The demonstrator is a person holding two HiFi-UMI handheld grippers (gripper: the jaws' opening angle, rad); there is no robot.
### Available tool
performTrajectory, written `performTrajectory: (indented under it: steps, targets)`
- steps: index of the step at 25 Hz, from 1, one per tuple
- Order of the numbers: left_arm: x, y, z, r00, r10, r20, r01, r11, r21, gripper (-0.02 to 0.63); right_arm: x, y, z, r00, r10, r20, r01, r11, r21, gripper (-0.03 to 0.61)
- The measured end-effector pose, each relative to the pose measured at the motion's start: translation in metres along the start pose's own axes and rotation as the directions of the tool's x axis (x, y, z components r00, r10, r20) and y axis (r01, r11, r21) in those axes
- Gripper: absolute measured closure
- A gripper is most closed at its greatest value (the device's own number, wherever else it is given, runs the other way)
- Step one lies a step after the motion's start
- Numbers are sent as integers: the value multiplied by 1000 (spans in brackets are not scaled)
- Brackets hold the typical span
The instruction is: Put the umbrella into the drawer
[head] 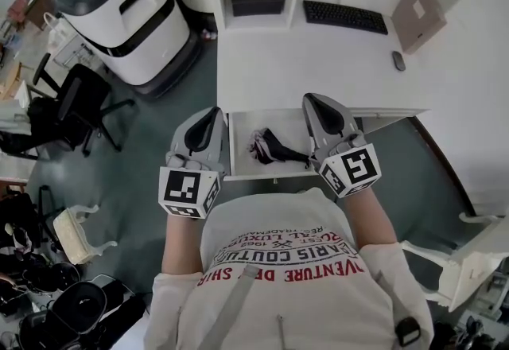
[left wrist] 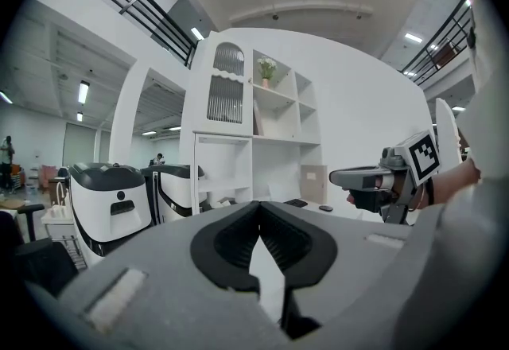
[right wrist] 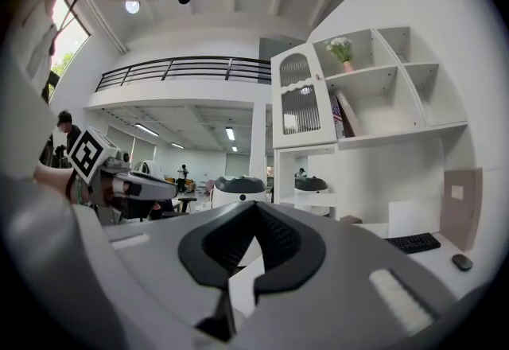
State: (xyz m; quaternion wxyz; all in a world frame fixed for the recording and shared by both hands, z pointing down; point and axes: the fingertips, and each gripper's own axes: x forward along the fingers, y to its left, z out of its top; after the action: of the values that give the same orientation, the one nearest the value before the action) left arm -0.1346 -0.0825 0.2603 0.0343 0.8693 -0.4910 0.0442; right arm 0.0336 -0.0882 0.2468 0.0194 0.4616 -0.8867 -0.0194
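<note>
The white desk (head: 278, 70) fills the upper centre and right of the head view. Toward the top right it carries a black keyboard (head: 345, 17), a small dark mouse (head: 398, 60) and a tan cardboard box (head: 419, 16). Its drawer (head: 296, 124) stands open at frame centre, and the folded dark umbrella (head: 270, 147) lies inside.

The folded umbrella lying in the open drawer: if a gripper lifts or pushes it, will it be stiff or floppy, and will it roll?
The umbrella looks collapsed, its fabric bunched loosely at the left end: that part would probably flop, the dark handle end stay stiff. Those uneven folds likely keep it from rolling in the drawer.
</note>
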Motion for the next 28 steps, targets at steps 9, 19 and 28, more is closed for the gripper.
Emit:
performTrajectory:
  steps: [9, 19, 28]
  targets:
    - [-19, -9, 8, 1000, 4, 7, -4, 1000, 14, 607, -14, 12, -4, 1000, 13, -7, -12, 1000, 9, 580]
    - [-34, -13, 7, 1000, 11, 12, -11, 1000, 25, 607, -18, 23, -4, 1000, -6, 5, 6, 1000, 27, 580]
    - [-41, -4, 9, 999, 23, 23, -23, 1000, 19, 607, -12, 28, 1, 1000, -3, 4, 3, 1000, 14, 580]
